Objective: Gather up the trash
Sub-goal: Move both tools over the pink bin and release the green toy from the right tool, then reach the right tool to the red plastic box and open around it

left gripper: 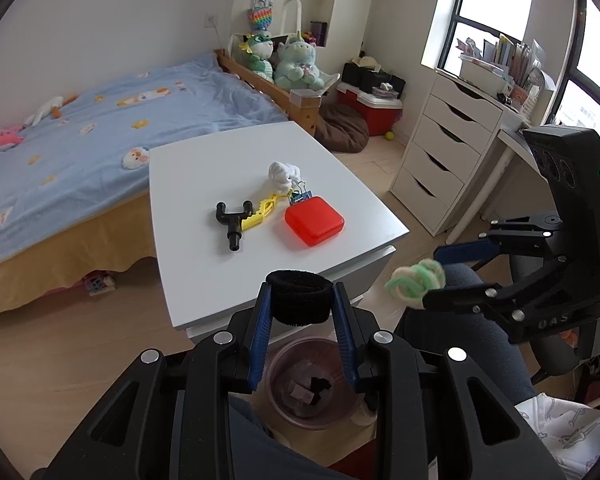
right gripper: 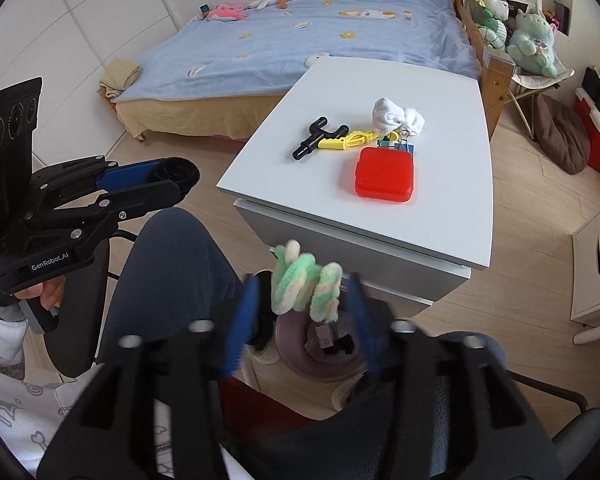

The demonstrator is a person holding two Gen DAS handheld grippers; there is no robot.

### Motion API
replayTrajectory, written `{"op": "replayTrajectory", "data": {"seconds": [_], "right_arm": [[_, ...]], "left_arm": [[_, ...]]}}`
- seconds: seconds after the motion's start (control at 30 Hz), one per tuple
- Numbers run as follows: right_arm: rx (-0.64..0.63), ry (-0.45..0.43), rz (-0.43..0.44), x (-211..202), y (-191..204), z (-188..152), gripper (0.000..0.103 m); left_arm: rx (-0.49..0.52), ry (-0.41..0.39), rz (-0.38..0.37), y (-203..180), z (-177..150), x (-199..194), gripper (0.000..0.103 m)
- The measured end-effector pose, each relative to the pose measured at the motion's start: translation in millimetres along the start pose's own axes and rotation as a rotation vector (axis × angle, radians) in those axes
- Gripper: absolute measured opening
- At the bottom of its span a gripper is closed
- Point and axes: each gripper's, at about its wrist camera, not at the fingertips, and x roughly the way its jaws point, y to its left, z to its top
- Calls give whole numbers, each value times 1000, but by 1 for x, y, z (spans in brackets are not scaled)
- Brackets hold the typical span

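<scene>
My left gripper (left gripper: 300,300) is shut on a black fuzzy band (left gripper: 300,294), held above a pink translucent bin (left gripper: 278,380) on the floor. In the right wrist view that gripper (right gripper: 172,184) shows at the left with the band (right gripper: 176,174) in it. My right gripper (right gripper: 302,300) stands wide open and blurred. A green and white fuzzy twist (right gripper: 304,288) hangs between its pads without touching them, over the bin (right gripper: 292,360). The left wrist view shows the twist (left gripper: 414,282) at the right gripper's (left gripper: 440,276) tips.
A white table (left gripper: 204,184) just beyond the bin carries a red box (left gripper: 314,220), a black and yellow tool (left gripper: 244,216), a crumpled white cloth (left gripper: 284,174) and blue binder clips (left gripper: 300,196). A bed (left gripper: 100,140) lies behind, white drawers (left gripper: 440,160) at the right. The person's legs (right gripper: 168,280) flank the bin.
</scene>
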Motion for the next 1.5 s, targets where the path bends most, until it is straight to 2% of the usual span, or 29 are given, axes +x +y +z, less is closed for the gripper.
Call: {"op": "replayTrajectory", "data": {"seconds": [0.03, 0.17, 0.73, 1.07, 1.13, 1.17, 1.2, 1.23, 1.27, 1.37, 1.5], "right_arm": [[-1, -11, -6, -1, -1, 0, 86], [25, -24, -45, -4, -7, 2, 93], [118, -75, -105, -21, -35, -2, 95], [152, -93, -110, -28, -48, -8, 95], [156, -96, -108, -29, -50, -9, 95], [159, -97, -107, -30, -51, -10, 95], [161, -98, -107, -30, -52, -10, 95], [163, -99, -107, -30, -53, -11, 95], [164, -100, -108, -30, -53, -11, 95], [168, -101, -108, -30, -54, -12, 95], [168, -100, -107, -29, -54, -12, 95]], "left_arm": [[1, 1, 0, 0, 0, 0, 30], [7, 7, -11, -3, -2, 1, 30], [57, 35, -71, -24, -4, 12, 30], [92, 54, -105, -43, 0, 20, 30], [97, 54, -108, -46, 0, 22, 34], [99, 57, -108, -47, 0, 23, 43], [99, 55, -102, -47, 0, 25, 62], [95, 51, -98, -47, 0, 25, 73], [88, 43, -96, -46, 0, 26, 90], [74, 41, -72, -43, 0, 28, 95], [47, 45, -47, -35, 0, 29, 95]]}}
